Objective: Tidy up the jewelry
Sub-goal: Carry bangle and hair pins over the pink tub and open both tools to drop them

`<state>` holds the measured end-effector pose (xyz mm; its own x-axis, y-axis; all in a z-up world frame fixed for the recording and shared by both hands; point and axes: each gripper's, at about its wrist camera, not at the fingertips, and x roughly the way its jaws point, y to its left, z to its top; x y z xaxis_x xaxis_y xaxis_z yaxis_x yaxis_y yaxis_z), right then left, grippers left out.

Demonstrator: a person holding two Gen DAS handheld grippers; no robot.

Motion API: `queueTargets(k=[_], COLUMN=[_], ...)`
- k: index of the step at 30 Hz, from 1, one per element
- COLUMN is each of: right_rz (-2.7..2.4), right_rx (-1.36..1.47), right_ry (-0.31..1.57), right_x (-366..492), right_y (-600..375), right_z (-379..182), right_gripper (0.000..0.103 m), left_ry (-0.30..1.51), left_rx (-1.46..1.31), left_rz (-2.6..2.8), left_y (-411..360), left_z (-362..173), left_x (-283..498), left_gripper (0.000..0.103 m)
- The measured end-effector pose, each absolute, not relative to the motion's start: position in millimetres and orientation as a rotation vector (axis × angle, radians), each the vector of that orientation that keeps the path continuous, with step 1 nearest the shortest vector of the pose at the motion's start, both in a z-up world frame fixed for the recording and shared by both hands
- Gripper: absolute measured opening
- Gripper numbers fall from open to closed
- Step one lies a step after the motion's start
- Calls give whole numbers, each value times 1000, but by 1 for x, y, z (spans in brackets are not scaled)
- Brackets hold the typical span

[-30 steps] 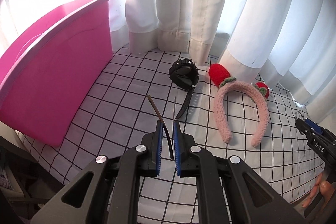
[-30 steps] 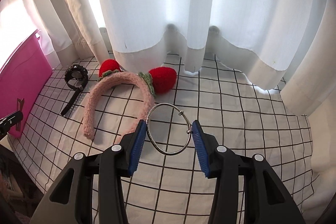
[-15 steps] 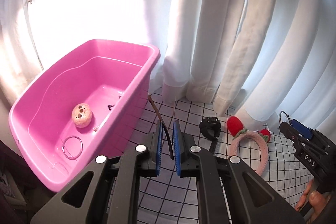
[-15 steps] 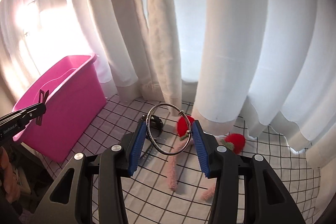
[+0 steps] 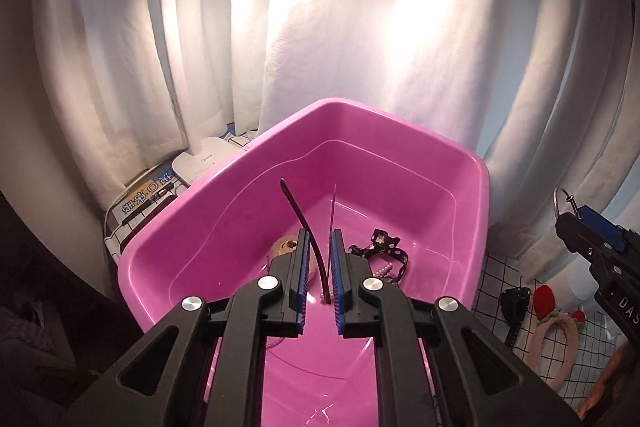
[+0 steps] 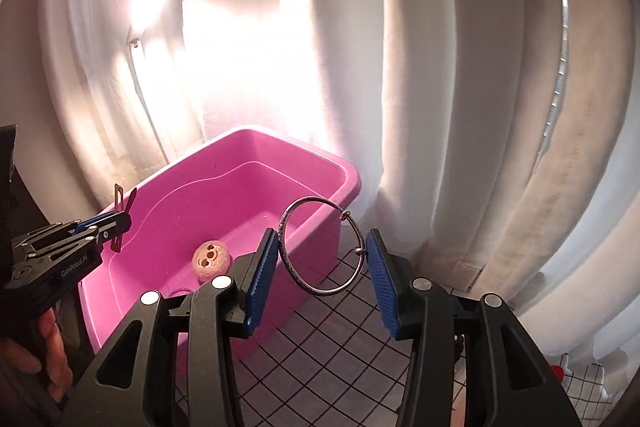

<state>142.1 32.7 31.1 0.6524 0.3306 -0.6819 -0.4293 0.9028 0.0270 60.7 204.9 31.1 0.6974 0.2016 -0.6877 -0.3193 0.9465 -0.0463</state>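
Observation:
My left gripper (image 5: 319, 247) is shut on a thin dark hair clip (image 5: 299, 217) and holds it above the inside of the pink tub (image 5: 472, 171). My right gripper (image 6: 322, 255) is shut on a silver bangle (image 6: 320, 253) and holds it in the air just right of the pink tub (image 6: 348, 179). In the tub lie a round plush face (image 6: 212, 259), a black dotted ribbon (image 5: 380, 247) and a string of pearls (image 5: 382, 273). A black watch (image 5: 514, 303) and a pink strawberry headband (image 5: 552, 335) lie on the checked cloth (image 5: 496, 279).
White curtains (image 6: 440, 87) hang close behind the tub. A white lamp base (image 5: 204, 157) and a printed box (image 5: 144, 197) sit behind the tub's left side. The left gripper also shows at the left of the right wrist view (image 6: 116, 223).
Both grippers have swung left and up from the cloth toward the tub. The left gripper has moved over the tub's inside with the hair clip. The right one has come beside the tub with the bangle.

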Motion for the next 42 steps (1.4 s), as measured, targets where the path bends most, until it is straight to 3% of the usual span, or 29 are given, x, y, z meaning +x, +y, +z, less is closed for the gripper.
queueTargets(k=[8,23,25,28,29,30,42], right_rz=[516,524,513,506,508,505,464], right_rx=[-159,-231,-241,-246,-244,-244,-165], right_ry=[841,969,981,992,994,994,965], right_x=[175,199,199,201,201,201,197], right_y=[105,156,153,151,151,151,131], right_z=[0,-44,-45,-46,-45,-45,-26], right_gripper=[44,44,44,45,45,48,55], left_ry=[832,980,982,963,958,946,915], left_rx=[-210,-267,-264,-249,-231,-221,-273], left_rz=[350,342,347,342,354,362,358], left_y=[243,259,259,257,256,254,256], left_z=[-2,-41,-42,-37,-35,-32,-23], left_x=[68,78,78,76,76,75,62], left_gripper=[11,17,24,46,65,77,80])
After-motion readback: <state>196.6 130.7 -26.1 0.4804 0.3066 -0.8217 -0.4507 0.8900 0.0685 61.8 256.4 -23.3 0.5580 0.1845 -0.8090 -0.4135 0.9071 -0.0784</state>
